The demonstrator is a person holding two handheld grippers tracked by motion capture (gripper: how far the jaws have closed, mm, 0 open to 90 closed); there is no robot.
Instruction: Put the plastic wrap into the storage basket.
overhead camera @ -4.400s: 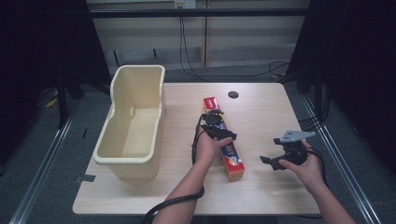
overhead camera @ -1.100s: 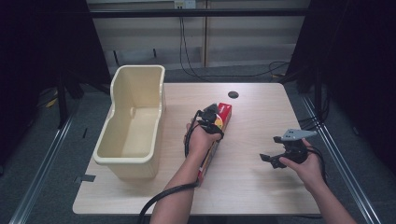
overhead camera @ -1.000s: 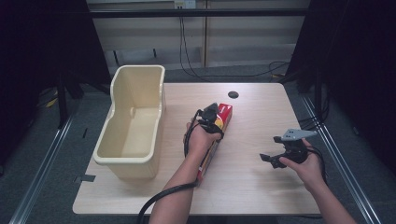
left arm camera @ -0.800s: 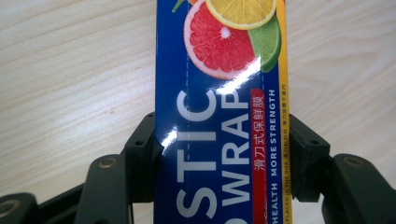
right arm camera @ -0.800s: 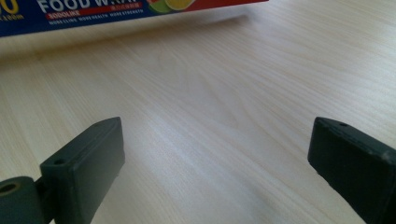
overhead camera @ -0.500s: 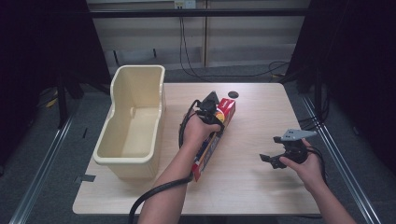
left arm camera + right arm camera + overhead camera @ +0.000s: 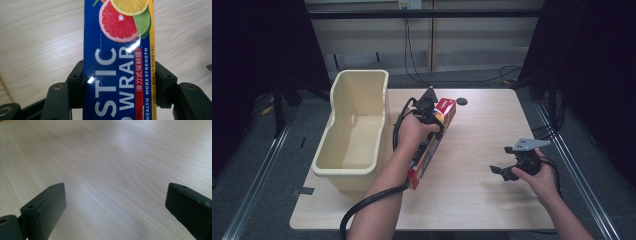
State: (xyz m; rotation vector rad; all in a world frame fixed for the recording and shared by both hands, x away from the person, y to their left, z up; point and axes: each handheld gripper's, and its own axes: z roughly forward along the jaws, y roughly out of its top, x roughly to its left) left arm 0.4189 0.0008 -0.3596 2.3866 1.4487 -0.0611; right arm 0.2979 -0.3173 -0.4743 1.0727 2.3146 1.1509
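A long plastic wrap box, blue and red with citrus fruit printed on it, hangs above the table just right of the bin. My left gripper is shut on it near its far end. In the left gripper view both black jaws press the sides of the plastic wrap box, with my left gripper clamped across its width. My right gripper rests low over the table at the right, open and empty. In the right gripper view my right gripper has its jaws wide apart over bare wood.
A cream plastic bin stands on the left part of the wooden table. A dark round cable hole sits near the far edge. Cables trail from both grippers toward the near edge.
The left gripper has lifted the plastic wrap box higher and carried it left, closer to the bin. The right gripper has stayed put.
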